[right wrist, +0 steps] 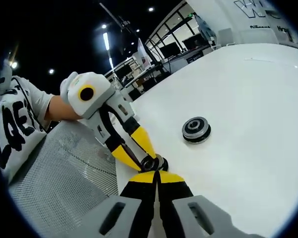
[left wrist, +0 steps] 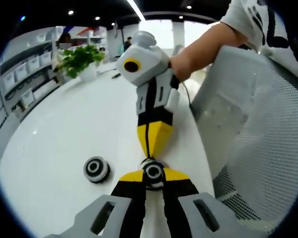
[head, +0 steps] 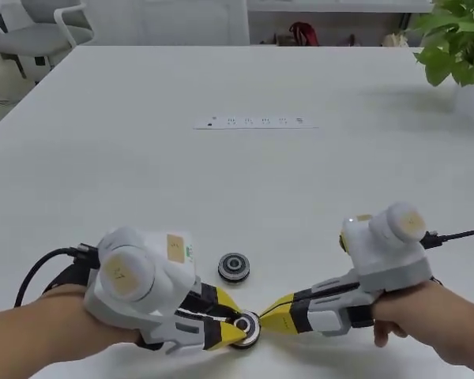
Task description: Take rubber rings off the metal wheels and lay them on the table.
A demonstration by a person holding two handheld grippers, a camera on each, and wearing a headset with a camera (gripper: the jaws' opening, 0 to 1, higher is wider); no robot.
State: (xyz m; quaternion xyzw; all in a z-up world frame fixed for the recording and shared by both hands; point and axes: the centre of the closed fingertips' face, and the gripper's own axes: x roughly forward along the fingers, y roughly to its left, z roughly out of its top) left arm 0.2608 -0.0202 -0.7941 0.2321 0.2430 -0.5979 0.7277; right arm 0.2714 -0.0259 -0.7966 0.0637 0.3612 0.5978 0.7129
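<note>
Metal wheel (left wrist: 153, 172) gripped by left tool (head: 238, 332); closed right tool (head: 263, 320) touches it.

A wide white table (head: 300, 174) is stretching away toward the back of the room, with a flush socket strip (head: 255, 122) sitting in its middle. A leafy potted plant (head: 457, 43) is standing at its far right side, and a grey office chair (head: 43, 31) is waiting past the far left edge. A grey mesh chair (left wrist: 258, 148) is pressing close to the near edge. Shelving with storage bins (left wrist: 25, 74) is lining one wall (contents too small to tell). Ceiling spots (right wrist: 150, 9) and a light strip (left wrist: 135, 9) are glowing on a dark ceiling, and glass partitions (right wrist: 176, 37) are running behind the table.
</note>
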